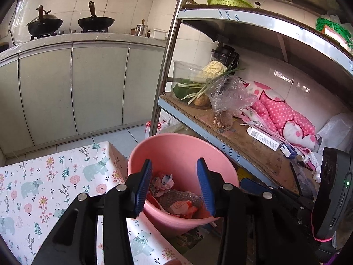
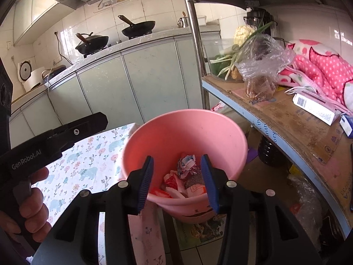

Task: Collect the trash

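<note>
bin: the pink bin (image 1: 183, 154) stands just beside the floral-clothed desk (image 1: 55, 176), by the metal shelf (image 1: 242, 141), likely so scraps swept off the desk edge drop straight in.
trash: crumpled wrappers (image 2: 187, 176) lie at the bottom of the bin.
left gripper (image 1: 174, 187): fingers released, nothing between them, poised over the bin mouth.
right gripper (image 2: 178, 183): fingers parted and empty, aimed into the same bin.
hand (image 2: 33, 209): grips the other tool's handle at the left edge.
hidden: bin base and floor beneath are cut off by the gripper bodies; whether trash remains on the desk cannot be told.
</note>
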Demonstrator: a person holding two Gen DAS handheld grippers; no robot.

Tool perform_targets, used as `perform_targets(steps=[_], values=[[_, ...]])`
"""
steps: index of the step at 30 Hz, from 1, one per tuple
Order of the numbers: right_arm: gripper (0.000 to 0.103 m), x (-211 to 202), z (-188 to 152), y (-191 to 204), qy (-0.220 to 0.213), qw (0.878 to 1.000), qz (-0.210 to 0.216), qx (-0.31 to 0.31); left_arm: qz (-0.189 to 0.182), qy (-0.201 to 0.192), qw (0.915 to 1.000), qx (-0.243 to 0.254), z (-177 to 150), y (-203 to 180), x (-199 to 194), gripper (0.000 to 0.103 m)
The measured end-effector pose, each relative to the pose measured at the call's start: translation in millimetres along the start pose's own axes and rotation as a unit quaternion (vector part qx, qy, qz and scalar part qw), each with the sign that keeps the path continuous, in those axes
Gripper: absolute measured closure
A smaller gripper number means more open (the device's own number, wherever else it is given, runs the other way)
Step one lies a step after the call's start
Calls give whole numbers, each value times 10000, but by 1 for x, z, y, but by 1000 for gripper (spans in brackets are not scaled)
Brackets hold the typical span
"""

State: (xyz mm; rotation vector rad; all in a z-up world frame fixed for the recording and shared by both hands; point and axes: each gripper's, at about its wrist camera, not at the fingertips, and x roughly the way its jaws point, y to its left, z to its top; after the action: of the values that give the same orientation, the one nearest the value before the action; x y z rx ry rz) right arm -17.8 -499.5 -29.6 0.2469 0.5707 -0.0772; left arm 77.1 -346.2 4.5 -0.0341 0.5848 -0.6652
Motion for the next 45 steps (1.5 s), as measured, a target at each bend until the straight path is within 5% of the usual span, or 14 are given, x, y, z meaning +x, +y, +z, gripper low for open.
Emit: perform_targets(steps=[16,45], values=[[37,-67,-8,51,-370,9984,-102,-405,197,-439,9988,62,-8,-11,-91,62],[36,-100,-9,84,-552,9957,-173,-717,350,-899,9953,99,-12,-14,-154,62]])
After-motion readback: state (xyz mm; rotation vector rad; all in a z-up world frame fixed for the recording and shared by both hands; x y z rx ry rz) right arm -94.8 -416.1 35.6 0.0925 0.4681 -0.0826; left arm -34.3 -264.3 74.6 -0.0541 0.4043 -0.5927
